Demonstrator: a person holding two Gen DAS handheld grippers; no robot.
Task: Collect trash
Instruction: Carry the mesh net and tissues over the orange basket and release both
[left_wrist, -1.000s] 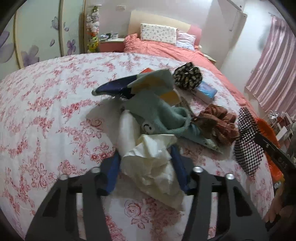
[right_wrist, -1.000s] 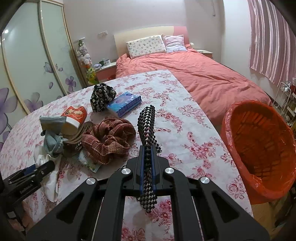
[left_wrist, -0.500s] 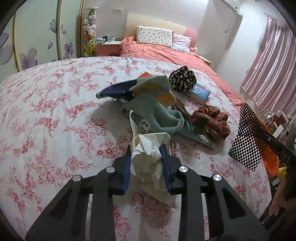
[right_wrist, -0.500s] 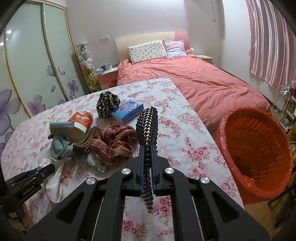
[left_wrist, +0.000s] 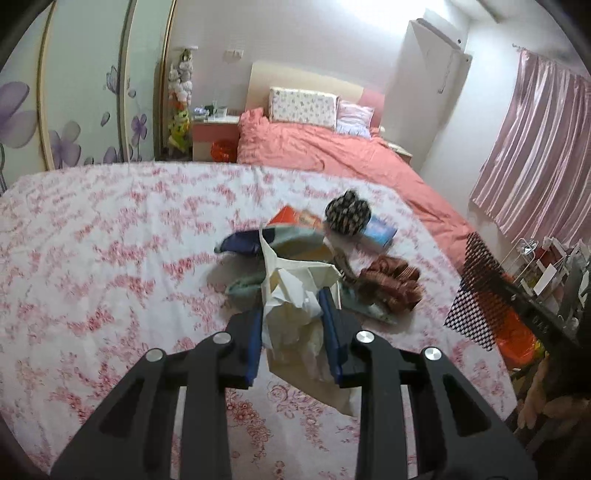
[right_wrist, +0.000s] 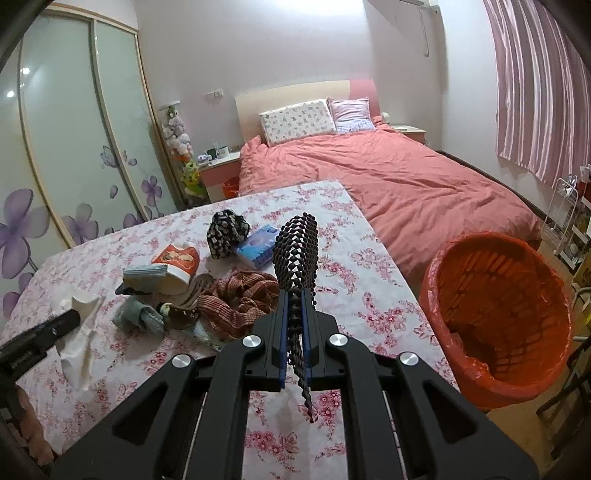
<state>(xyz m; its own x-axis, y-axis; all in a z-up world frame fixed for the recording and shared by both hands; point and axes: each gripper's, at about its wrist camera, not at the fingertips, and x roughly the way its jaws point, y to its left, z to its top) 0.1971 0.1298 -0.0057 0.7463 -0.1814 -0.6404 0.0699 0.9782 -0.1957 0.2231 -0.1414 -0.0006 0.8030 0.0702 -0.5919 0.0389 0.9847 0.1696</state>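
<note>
The left gripper (left_wrist: 291, 328) is clamped on a crumpled white tissue (left_wrist: 295, 310), its jaws having just been closing on the wad, which hangs above the floral tablecloth (left_wrist: 110, 258) with a tail drooping below the pads. Further right, the right gripper (right_wrist: 294, 325) is pinched tight on a black-and-white checkered wrapper (right_wrist: 297, 254) — long axis running up out of the jaws. The orange bin (right_wrist: 498, 314) stands off the table's right edge, so the right hand is nearer; the left load probably has to cross the whole table.

walls: pale pink
bed (right_wrist: 388, 177): coral duvet, two pillows
wardrobe (right_wrist: 74, 147): frosted, purple flowers
curtains (right_wrist: 539, 85): pink striped
</note>
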